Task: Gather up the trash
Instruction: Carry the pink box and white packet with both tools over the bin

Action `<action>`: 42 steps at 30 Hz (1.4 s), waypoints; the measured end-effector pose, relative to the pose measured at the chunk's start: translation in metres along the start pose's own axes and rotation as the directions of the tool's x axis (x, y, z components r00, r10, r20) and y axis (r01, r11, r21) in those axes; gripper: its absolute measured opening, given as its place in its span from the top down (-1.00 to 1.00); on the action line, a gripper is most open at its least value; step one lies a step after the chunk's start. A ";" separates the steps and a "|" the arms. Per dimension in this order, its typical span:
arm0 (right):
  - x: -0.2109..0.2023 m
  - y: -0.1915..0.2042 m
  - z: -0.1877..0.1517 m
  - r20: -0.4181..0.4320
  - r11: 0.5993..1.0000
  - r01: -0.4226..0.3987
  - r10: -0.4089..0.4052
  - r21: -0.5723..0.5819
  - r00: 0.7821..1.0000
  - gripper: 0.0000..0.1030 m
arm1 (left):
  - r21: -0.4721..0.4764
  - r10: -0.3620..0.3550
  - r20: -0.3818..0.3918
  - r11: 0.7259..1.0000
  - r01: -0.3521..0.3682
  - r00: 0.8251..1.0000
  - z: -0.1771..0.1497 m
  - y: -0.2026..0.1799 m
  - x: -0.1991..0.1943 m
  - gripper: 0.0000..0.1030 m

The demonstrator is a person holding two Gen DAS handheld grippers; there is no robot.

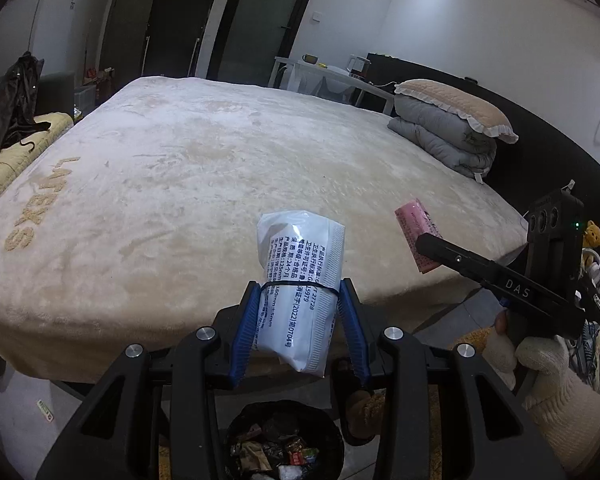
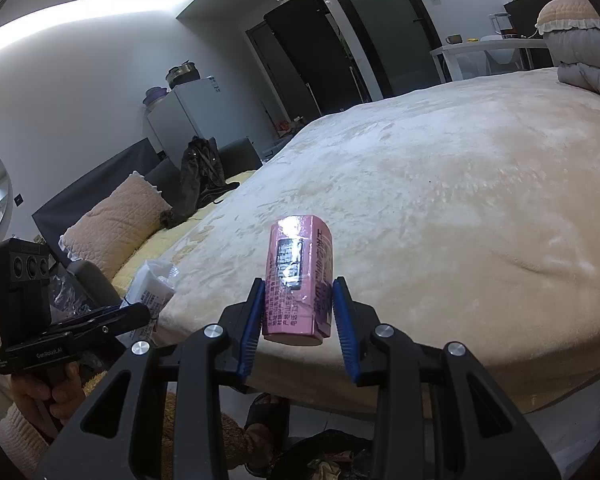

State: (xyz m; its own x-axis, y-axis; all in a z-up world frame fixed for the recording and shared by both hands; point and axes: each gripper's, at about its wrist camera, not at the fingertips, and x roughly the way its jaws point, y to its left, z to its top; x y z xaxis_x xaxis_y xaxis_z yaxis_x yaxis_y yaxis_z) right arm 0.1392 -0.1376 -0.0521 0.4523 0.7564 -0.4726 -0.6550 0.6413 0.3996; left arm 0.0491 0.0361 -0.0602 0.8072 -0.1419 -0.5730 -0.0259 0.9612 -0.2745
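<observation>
My left gripper [image 1: 300, 292] is shut on a white printed packet [image 1: 300, 264], held above the near edge of the bed. A black-lined trash bin [image 1: 284, 444] with wrappers inside stands on the floor right below it. My right gripper [image 2: 298, 290] is shut on a pink packet [image 2: 300, 276], also over the bed's edge. The pink packet shows in the left wrist view [image 1: 416, 232], at the tip of the right gripper. The white packet shows in the right wrist view [image 2: 152, 292], at lower left. The bin's rim [image 2: 328, 452] shows at the bottom there.
A large bed with a cream plush blanket [image 1: 204, 184] fills the middle. A folded grey quilt with a pillow [image 1: 452, 128] lies at its far right. A dark garment [image 1: 12, 100] lies at the left. A slippered foot [image 2: 268, 412] stands by the bin.
</observation>
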 end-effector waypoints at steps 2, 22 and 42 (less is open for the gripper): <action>-0.002 0.007 -0.006 -0.016 1.000 0.005 -0.005 -0.024 1.000 0.31 | -0.017 -0.006 0.003 1.000 0.006 1.000 -0.009 -0.002 -0.002 0.25; -0.006 0.019 -0.072 -0.246 0.999 -0.049 0.048 -0.001 0.968 0.31 | -0.109 0.018 -0.227 0.993 -0.044 0.974 -0.085 0.002 0.041 0.25; 0.060 -0.008 -0.115 -0.530 0.997 0.080 -0.063 0.009 0.846 0.31 | -0.128 0.030 -0.537 0.985 -0.117 0.843 -0.126 0.025 0.107 0.24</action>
State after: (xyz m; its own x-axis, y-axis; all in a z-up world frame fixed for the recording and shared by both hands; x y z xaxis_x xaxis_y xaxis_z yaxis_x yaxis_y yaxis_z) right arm 0.1017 -0.1121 -0.1741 0.1032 0.5311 -0.8410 -0.6114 0.7008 0.3675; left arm 0.0608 0.0154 -0.2256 0.3626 -0.2176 -0.9062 -0.1956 0.9329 -0.3022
